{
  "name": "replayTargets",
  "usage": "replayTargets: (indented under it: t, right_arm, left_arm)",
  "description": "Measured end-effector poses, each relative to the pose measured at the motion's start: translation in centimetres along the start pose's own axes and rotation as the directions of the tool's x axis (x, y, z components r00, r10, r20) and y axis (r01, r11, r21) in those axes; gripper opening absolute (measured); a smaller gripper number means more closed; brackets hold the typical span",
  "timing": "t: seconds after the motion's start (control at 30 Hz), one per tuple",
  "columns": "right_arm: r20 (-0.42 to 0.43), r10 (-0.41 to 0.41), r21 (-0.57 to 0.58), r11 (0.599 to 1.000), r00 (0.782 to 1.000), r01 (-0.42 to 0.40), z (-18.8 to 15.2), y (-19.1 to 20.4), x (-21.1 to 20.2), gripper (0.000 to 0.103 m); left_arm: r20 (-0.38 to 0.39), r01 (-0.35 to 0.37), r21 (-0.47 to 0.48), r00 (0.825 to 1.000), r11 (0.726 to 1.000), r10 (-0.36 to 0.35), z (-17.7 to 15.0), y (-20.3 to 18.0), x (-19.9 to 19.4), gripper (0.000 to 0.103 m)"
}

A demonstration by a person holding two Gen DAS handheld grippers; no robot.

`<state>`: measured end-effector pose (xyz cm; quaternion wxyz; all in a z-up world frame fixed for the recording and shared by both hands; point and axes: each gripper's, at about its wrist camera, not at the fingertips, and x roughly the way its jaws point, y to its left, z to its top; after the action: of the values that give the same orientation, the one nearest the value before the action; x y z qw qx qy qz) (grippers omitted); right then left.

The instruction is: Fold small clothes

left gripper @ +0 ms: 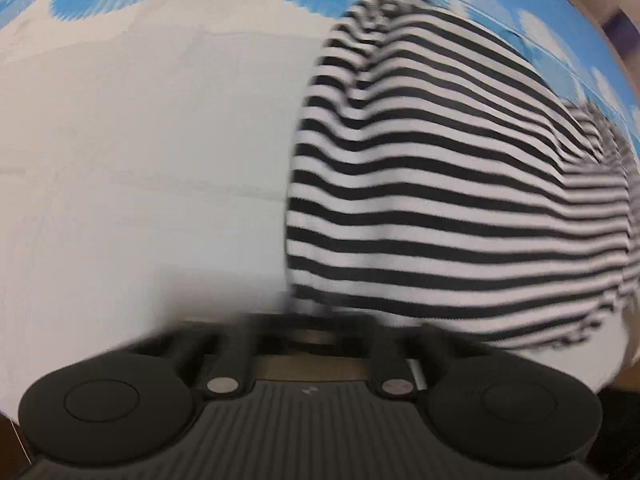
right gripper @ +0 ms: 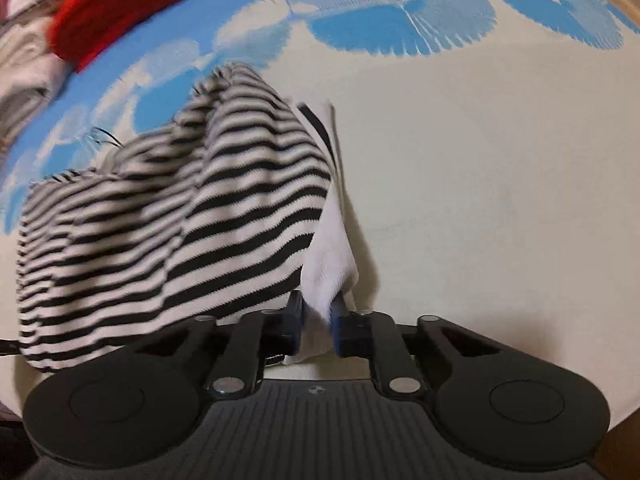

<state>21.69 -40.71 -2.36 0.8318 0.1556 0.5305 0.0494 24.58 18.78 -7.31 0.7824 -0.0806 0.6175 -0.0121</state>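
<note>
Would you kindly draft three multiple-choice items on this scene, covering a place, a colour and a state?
1. In the right wrist view, the red cloth lies at the
A. top left
B. bottom right
C. centre

2. The garment is striped
A. green and yellow
B. black and white
C. red and blue

3. The right gripper is
A. wide open, empty
B. out of view
C. shut on white fabric

Answers: A, it sits in the upper left corner; B, dark and pale bands alternate; C, fabric is pinched between the fingers.

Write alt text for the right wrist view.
The right gripper pinches a white edge of a black-and-white striped garment, which bunches to its left on a cream cloth with blue scalloped shapes. A red knit item and pale folded clothes sit top left.
</note>
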Motion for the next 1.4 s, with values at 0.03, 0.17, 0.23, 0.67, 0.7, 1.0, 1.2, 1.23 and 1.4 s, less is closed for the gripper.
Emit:
replayTargets:
  t: [0.03,0.17,0.23,0.67,0.7,1.0,1.2,1.23,1.4]
  right_arm:
    - [0.031,0.032,0.017,0.999,0.999,-0.032,0.2,-0.5,-0.9,0.012]
    - [0.134,0.157,0.07,0.983,0.978,-0.168,-0.6,-3.0,-5.6,0.01]
    - [0.15,0.163,0.037,0.985,0.975,-0.171,-1.5,-3.4,-7.1,0.009]
    - [0.102,-0.166,-0.125,0.976,0.981,0.178,-1.2,-1.5,-4.6,0.047]
    - [0.147,-0.155,-0.126,0.977,0.977,0.174,-0.8,-1.2,-4.9,0.047]
    - [0.221,-0.067,-0.099,0.991,0.973,0.091,3.8,2.6,-1.9,0.045]
    - [0.199,-0.103,-0.083,0.989,0.975,0.122,6.5,4.3,1.9,0.045]
    - [0.199,-0.121,-0.099,0.985,0.972,0.143,6.7,4.6,2.6,0.045]
    - [0.191,-0.158,-0.136,0.973,0.969,0.186,7.8,5.1,5.2,0.001]
  left_arm:
    - [0.042,-0.013,0.018,0.999,1.0,0.012,0.0,0.0,-0.8,0.001]
    - [0.191,0.023,0.02,0.981,1.0,-0.027,-0.5,1.6,-4.5,0.001]
    - [0.148,0.057,0.022,0.987,0.998,-0.06,-1.5,2.7,-4.4,0.001]
    - [0.208,0.08,0.032,0.974,0.996,-0.085,0.7,1.0,-5.1,0.034]
    - [0.222,0.095,0.026,0.97,0.995,-0.098,1.2,0.4,-5.1,0.034]
    - [0.31,0.092,0.106,0.943,0.99,-0.121,4.8,-7.6,-2.3,0.037]
    - [0.315,0.037,0.16,0.945,0.986,-0.087,7.7,-10.1,0.9,0.047]
    - [0.314,0.017,0.169,0.947,0.985,-0.07,8.1,-10.2,1.5,0.046]
    - [0.339,-0.022,0.119,0.941,0.993,-0.02,10.3,-9.0,3.8,0.0]
